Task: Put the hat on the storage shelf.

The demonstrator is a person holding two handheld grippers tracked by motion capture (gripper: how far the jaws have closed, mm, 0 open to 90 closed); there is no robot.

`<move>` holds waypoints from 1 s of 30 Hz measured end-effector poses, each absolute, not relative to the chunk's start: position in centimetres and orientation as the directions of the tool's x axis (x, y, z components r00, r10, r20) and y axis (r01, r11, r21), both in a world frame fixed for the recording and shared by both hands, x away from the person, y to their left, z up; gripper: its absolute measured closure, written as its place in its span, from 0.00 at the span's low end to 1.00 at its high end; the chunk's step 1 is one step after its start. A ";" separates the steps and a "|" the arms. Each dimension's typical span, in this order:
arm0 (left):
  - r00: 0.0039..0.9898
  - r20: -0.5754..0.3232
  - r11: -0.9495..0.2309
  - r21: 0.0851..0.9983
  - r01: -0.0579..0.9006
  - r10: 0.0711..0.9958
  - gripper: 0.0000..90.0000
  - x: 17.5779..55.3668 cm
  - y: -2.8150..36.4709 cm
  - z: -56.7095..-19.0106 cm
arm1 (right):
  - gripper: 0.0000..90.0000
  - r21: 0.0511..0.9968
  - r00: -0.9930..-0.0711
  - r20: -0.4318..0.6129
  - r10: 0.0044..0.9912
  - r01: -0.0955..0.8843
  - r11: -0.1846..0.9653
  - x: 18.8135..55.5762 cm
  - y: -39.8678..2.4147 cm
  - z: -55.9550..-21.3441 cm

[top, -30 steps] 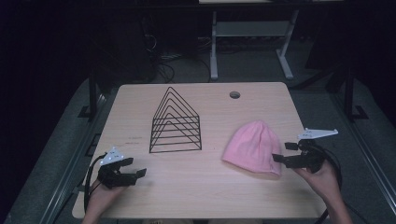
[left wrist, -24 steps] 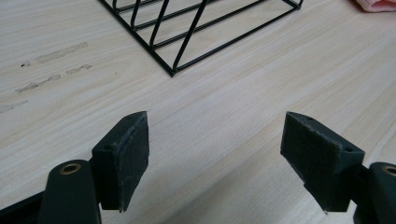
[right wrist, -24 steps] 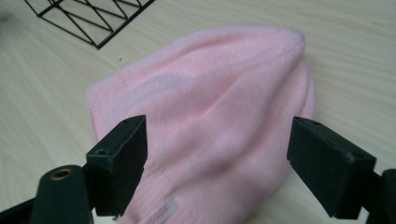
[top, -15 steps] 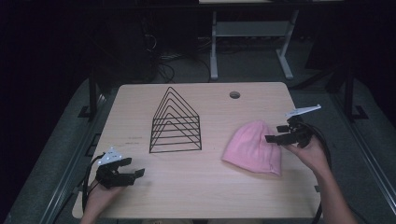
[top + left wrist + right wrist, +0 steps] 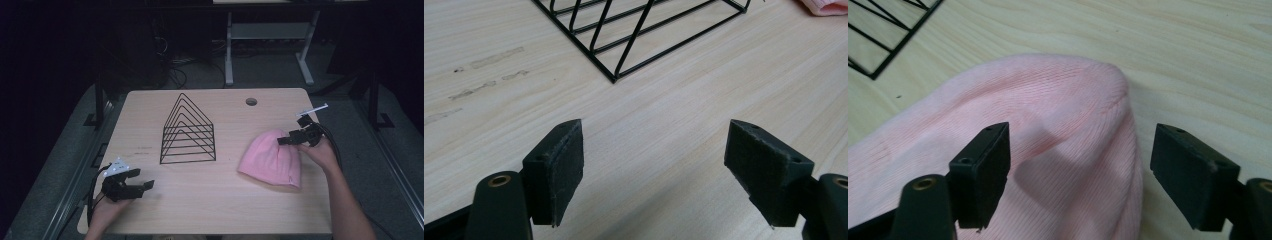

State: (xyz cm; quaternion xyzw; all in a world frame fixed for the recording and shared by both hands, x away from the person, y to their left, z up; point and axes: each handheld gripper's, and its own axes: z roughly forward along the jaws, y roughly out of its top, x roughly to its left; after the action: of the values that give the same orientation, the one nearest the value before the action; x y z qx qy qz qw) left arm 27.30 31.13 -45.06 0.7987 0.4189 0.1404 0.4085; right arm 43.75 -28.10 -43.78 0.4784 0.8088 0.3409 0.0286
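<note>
Both grippers (image 5: 145, 186) (image 5: 283, 140) low, wide-jawed

Setting: you work in a dim lab or workshop; pale wooden table (image 5: 210, 200), loose floor cables (image 5: 175, 75), metal bench legs (image 5: 229, 50) behind.

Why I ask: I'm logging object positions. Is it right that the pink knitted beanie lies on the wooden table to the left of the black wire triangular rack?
Not quite: the high view shows the pink knitted beanie on the wooden table to the right of the black wire triangular rack.
</note>
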 end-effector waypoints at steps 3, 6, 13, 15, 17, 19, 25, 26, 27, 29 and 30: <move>0.605 -0.123 -0.310 0.769 0.559 0.786 0.26 27.2 31.2 -45.1 | 0.31 0.572 -0.530 0.290 0.797 0.764 0.299 44.5 -28.0 -44.0; 0.605 -0.115 -0.318 0.765 0.560 0.788 0.26 27.2 31.2 -45.2 | 0.35 0.566 -0.513 0.279 0.812 0.771 0.292 45.1 -27.8 -44.0; 0.611 -0.109 -0.330 0.760 0.560 0.784 0.26 27.2 31.1 -45.2 | 0.49 0.515 -0.491 0.284 0.824 0.803 0.300 45.7 -26.9 -45.1; 0.609 -0.112 -0.326 0.762 0.559 0.785 0.26 27.2 31.1 -45.3 | 0.50 0.505 -0.480 0.291 0.827 0.812 0.294 45.8 -26.7 -45.4; 0.610 -0.109 -0.328 0.762 0.559 0.784 0.26 27.3 31.0 -45.2 | 0.58 0.513 -0.486 0.290 0.824 0.806 0.295 45.8 -26.5 -45.7; 0.612 -0.108 -0.331 0.761 0.558 0.783 0.26 27.3 31.0 -45.2 | 0.63 0.523 -0.483 0.299 0.823 0.804 0.282 45.7 -26.3 -45.9; 0.613 -0.110 -0.333 0.759 0.560 0.782 0.26 27.3 30.9 -45.3 | 0.79 0.541 -0.504 0.315 0.804 0.791 0.284 45.2 -26.0 -45.6; 0.613 -0.111 -0.332 0.758 0.561 0.783 0.26 27.3 31.0 -45.3 | 0.79 0.550 -0.517 0.305 0.800 0.781 0.296 45.2 -25.9 -45.4; 0.613 -0.113 -0.329 0.760 0.561 0.782 0.26 27.3 31.0 -45.3 | 0.80 0.555 -0.520 0.305 0.798 0.778 0.295 45.0 -25.8 -45.2; 0.614 -0.113 -0.330 0.761 0.559 0.781 0.26 27.4 31.0 -45.3 | 0.80 0.570 -0.535 0.303 0.789 0.765 0.300 44.7 -25.6 -44.6; 0.614 -0.111 -0.330 0.762 0.558 0.781 0.26 27.4 31.0 -45.3 | 0.80 0.579 -0.540 0.299 0.787 0.758 0.301 44.5 -25.5 -44.4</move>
State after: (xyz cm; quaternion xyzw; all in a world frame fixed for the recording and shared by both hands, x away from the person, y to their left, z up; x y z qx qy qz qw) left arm 27.37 31.04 -45.31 0.8036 0.4166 0.1393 0.4017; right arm 44.53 -25.49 -44.35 0.4789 0.8064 0.3465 0.0206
